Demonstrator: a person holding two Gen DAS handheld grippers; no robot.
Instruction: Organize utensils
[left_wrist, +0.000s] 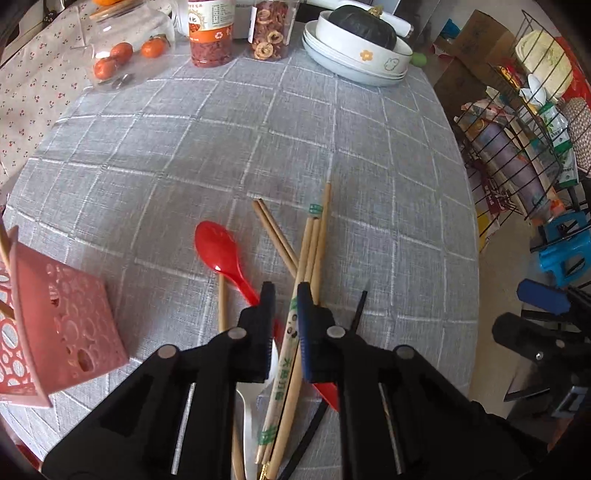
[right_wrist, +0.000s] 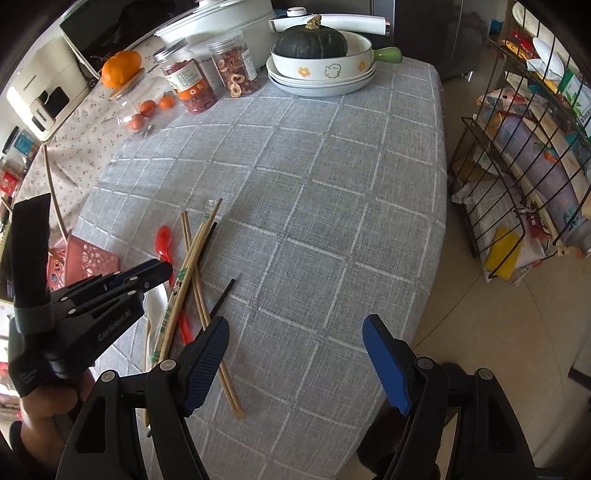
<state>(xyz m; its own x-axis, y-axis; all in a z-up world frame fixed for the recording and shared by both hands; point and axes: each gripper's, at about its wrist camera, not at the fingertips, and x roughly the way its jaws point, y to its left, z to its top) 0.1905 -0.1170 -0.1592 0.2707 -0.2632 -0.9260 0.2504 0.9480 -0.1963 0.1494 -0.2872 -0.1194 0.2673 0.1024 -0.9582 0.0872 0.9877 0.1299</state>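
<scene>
A pile of utensils lies on the grey checked tablecloth (left_wrist: 258, 129): a red plastic spoon (left_wrist: 218, 251), a white plastic spoon (left_wrist: 255, 406), several wooden chopsticks (left_wrist: 314, 251), a paper-wrapped pair (left_wrist: 284, 369) and black chopsticks (left_wrist: 358, 310). My left gripper (left_wrist: 284, 295) hovers low over the pile, jaws narrowly apart around the wrapped pair, not clamped. It also shows in the right wrist view (right_wrist: 162, 269). My right gripper (right_wrist: 295, 332) is open and empty, right of the pile (right_wrist: 192, 266). A pink perforated holder (left_wrist: 70, 321) stands at the left.
Jars (left_wrist: 210, 33), a clear box of oranges (left_wrist: 122, 55) and stacked white dishes with a dark squash (left_wrist: 362, 40) stand at the far side. A wire rack (left_wrist: 524, 147) with packages stands off the table's right edge. The floor lies beyond that edge.
</scene>
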